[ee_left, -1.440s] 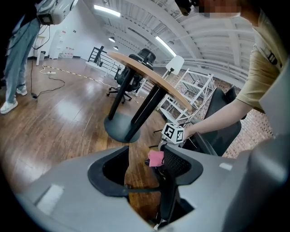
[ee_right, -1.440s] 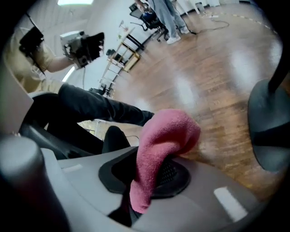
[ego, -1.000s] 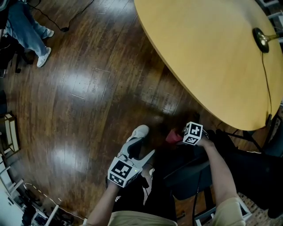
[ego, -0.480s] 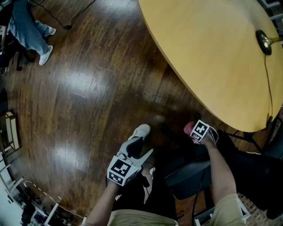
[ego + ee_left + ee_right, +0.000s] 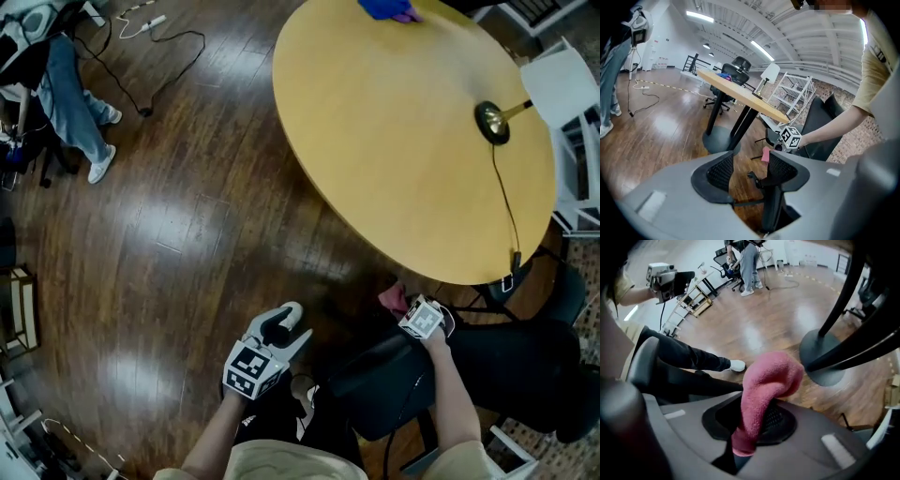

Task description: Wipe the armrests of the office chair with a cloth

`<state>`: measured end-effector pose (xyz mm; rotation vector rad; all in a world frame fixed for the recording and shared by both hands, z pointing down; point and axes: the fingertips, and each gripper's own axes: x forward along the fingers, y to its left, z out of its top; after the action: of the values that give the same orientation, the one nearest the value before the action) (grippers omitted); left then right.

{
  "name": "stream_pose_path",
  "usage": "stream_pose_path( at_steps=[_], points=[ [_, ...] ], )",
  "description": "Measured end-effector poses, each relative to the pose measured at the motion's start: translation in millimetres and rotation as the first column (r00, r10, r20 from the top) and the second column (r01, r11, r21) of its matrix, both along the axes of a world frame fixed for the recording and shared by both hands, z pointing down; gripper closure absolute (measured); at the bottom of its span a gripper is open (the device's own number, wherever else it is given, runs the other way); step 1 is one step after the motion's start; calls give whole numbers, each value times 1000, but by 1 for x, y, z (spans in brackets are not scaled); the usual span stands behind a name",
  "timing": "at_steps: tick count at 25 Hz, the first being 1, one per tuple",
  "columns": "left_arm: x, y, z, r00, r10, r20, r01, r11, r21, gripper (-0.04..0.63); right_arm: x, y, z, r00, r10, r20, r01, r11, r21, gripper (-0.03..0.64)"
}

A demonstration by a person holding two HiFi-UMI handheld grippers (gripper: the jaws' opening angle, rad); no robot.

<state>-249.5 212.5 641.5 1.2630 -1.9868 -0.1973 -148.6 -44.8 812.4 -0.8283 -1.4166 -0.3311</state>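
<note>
My right gripper (image 5: pixel 410 309) is shut on a pink cloth (image 5: pixel 394 298), just off the round table's near edge and above the black office chair (image 5: pixel 389 384). In the right gripper view the cloth (image 5: pixel 765 390) hangs folded between the jaws of that gripper (image 5: pixel 754 420) and hides what lies under it. My left gripper (image 5: pixel 281 323) is held lower left, over my legs, jaws open and empty. Through the gap of the left gripper (image 5: pixel 750 171) I see a black chair part (image 5: pixel 769 197), the pink cloth (image 5: pixel 765 155) and the right gripper's marker cube (image 5: pixel 791 137).
A round wooden table (image 5: pixel 412 141) fills the upper right, with a brass lamp base (image 5: pixel 489 120), its cord and a blue cloth (image 5: pixel 384 7). Its dark pedestal foot (image 5: pixel 825 357) stands on the wood floor. A white chair (image 5: pixel 562 89), floor cables (image 5: pixel 159 37) and a person in jeans (image 5: pixel 70 94) are nearby.
My right gripper with the pink cloth has lifted and tipped to point steeply down. The left gripper has risen a little. The head view has pulled back and shows the whole table.
</note>
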Motion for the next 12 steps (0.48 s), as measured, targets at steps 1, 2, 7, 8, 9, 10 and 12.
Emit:
stream_pose_path(
  at_steps=[1, 2, 7, 8, 9, 10, 12],
  points=[
    [4, -3, -10, 1000, 9, 3, -9, 1000, 3, 370, 2, -3, -14, 999, 12, 44, -13, 1000, 6, 563],
    [8, -5, -20, 1000, 19, 4, -19, 1000, 6, 370, 5, -5, -28, 996, 30, 78, -30, 1000, 3, 563],
    [17, -25, -62, 995, 89, 37, -90, 996, 24, 370, 16, -9, -96, 954, 154, 256, -155, 988, -16, 563],
    [19, -30, -70, 994, 105, 44, -106, 994, 28, 370, 19, -11, -112, 933, 194, 304, -196, 980, -25, 561],
    [22, -36, -78, 992, 118, 52, -120, 992, 33, 370, 22, -12, -130, 907, 233, 350, -235, 971, -37, 561],
    [25, -41, -88, 989, 130, 65, -133, 990, 37, 370, 26, -13, -149, 880, 267, 392, -268, 962, -51, 560],
    [29, -53, -112, 983, 151, 108, -157, 987, 45, 372, 30, -16, -188, 820, 328, 469, -329, 941, -84, 560]
  ],
)
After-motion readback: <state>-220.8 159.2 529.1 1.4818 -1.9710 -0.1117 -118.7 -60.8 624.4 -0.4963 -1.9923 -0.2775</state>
